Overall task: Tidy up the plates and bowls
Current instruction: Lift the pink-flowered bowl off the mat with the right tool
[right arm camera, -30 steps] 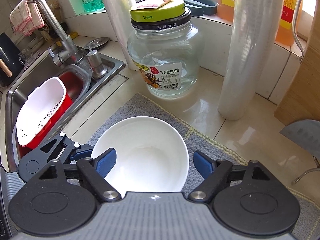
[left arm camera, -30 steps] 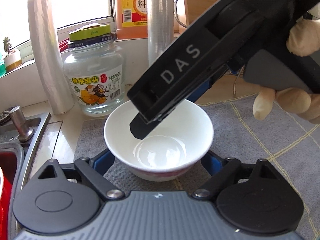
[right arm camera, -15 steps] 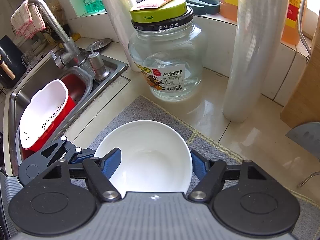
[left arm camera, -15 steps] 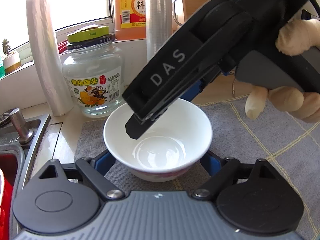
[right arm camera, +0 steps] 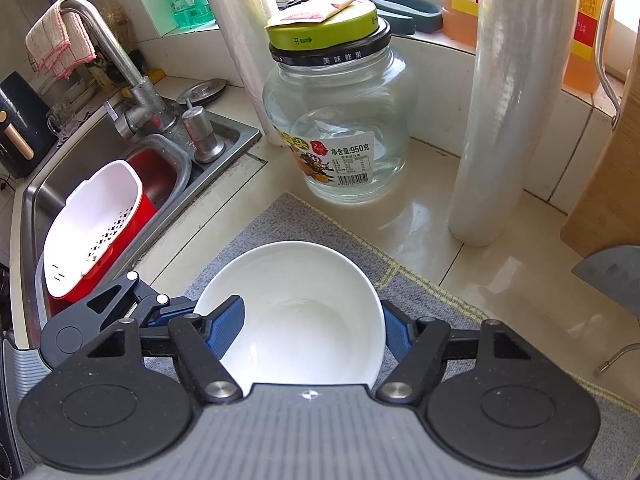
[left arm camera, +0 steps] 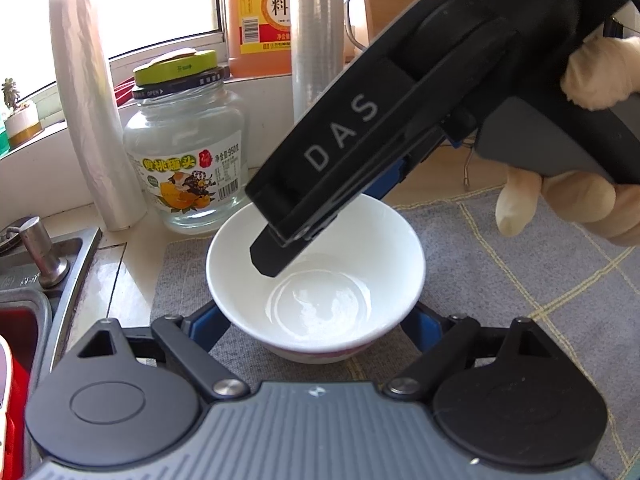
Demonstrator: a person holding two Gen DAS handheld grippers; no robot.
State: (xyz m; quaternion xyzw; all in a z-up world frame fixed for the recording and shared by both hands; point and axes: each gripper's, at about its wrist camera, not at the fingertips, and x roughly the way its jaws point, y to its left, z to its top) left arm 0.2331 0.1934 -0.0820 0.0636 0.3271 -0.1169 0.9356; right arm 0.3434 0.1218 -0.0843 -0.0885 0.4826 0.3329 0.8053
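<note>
A white bowl [left arm camera: 316, 280] stands on a grey mat [left arm camera: 520, 280]. It also shows in the right wrist view [right arm camera: 296, 316]. My left gripper [left arm camera: 316, 320] is open, with its blue fingers [left arm camera: 208, 326] on either side of the bowl's base. My right gripper [right arm camera: 314, 326] reaches in from above. One of its fingers [right arm camera: 226, 320] is inside the bowl and the other is outside the rim, so its jaws straddle the bowl's wall. Whether they press on it I cannot tell. The right gripper's black body [left arm camera: 360, 152] hides the bowl's far rim in the left wrist view.
A glass jar with a green lid [left arm camera: 186, 148] stands just behind the bowl, with two rolls of plastic wrap [right arm camera: 500, 112] beside it. A sink [right arm camera: 100, 152] with a faucet and a red-and-white colander [right arm camera: 96, 228] lies to the left. An orange bottle [left arm camera: 260, 16] is on the sill.
The right gripper has slid a little lower and deeper over the bowl and its jaws have narrowed around the bowl. The bowl and left gripper have stayed put.
</note>
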